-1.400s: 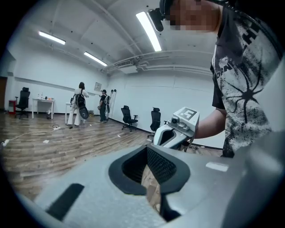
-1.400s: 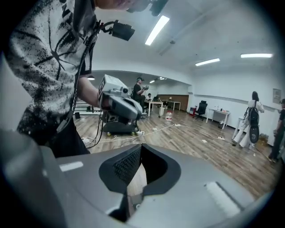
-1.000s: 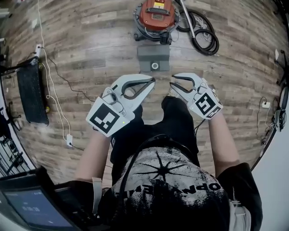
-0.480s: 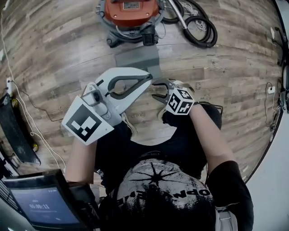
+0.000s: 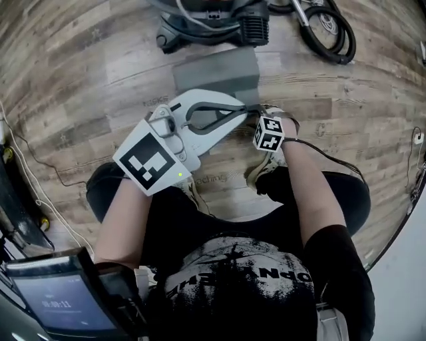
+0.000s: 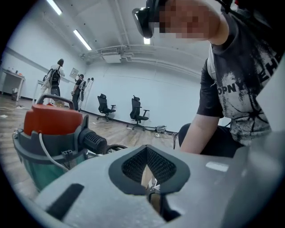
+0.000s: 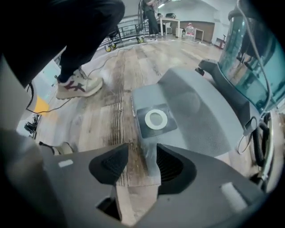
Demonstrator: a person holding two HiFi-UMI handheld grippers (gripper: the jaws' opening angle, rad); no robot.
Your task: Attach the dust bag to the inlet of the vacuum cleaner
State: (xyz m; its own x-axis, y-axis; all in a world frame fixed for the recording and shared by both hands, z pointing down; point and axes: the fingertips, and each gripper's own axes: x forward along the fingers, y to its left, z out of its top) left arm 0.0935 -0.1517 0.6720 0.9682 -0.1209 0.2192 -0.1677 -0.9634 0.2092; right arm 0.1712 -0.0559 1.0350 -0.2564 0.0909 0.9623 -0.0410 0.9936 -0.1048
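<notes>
The grey dust bag lies flat on the wood floor in front of the vacuum cleaner. In the right gripper view, the bag's dark card collar with a white ring faces up, just beyond my jaws. My right gripper points down at the floor beside the collar. Its jaws have just been opening and nothing is between them. My left gripper hangs shut and empty over the bag's near edge. Its own view looks level at the vacuum's red lid and black inlet.
A coiled black hose lies right of the vacuum. My shoes stand just behind the grippers, one showing in the right gripper view. Cables run along the floor at left. Office chairs and people stand far off.
Both grippers have come down toward the floor as the person crouched, so the bag and vacuum now sit much closer. The right gripper now points down at the bag.
</notes>
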